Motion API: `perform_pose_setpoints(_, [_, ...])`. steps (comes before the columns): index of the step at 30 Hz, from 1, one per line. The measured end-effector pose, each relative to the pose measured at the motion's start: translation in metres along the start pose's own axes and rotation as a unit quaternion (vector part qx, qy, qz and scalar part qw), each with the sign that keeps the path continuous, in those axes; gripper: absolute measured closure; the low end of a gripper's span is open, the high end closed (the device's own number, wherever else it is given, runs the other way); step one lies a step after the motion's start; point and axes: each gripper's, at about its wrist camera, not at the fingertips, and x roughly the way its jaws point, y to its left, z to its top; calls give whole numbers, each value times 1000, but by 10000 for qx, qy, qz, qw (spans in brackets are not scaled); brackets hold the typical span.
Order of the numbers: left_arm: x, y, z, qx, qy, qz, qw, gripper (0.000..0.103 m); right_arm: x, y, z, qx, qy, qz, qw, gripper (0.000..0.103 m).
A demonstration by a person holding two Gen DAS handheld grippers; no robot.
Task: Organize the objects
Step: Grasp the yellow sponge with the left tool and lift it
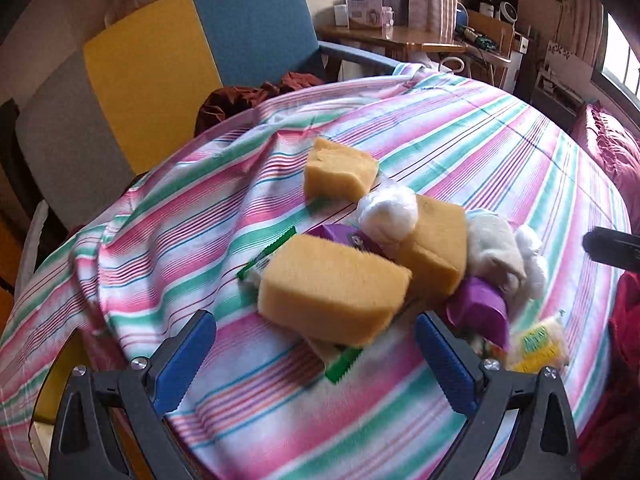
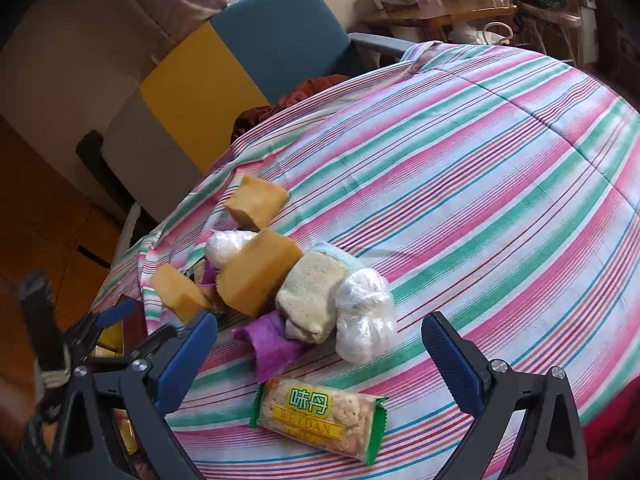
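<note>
Both grippers gape empty: left gripper (image 1: 316, 344) frames the tan foam sponge block (image 1: 334, 286), right gripper (image 2: 320, 344) the green-edged snack packet (image 2: 320, 420) (likely sorting targets).

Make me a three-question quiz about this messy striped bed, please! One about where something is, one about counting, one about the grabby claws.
1. Where does the snack bar with the green-edged wrapper lie in the right wrist view?
A. On the blue chair
B. On the striped cloth, in front of the right gripper
C. Under the wooden desk

2. How many yellow sponges can you see?
A. One
B. Three
C. Six

3. How are the two grippers?
A. Both open and empty
B. Both shut on sponges
C. One holds a purple wrapper

Answers:
1 B: it rests flat on the striped cloth, near the right gripper.
2 B: one sponge near, a second sponge behind it, a third sponge farther back.
3 A: the left gripper and the right gripper each have fingers spread wide with nothing between.
</note>
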Motion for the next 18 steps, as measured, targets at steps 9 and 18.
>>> perform_pose_setpoints(9, [5,9,-3,-351,-75,-573,9977,37,-1,-5,1,65,37,-16,10000,0])
perform_pose_setpoints(18, [-81,9,-74,-755,-607,-804,9920,37,5,20,-6,-512,197,325,9980,4])
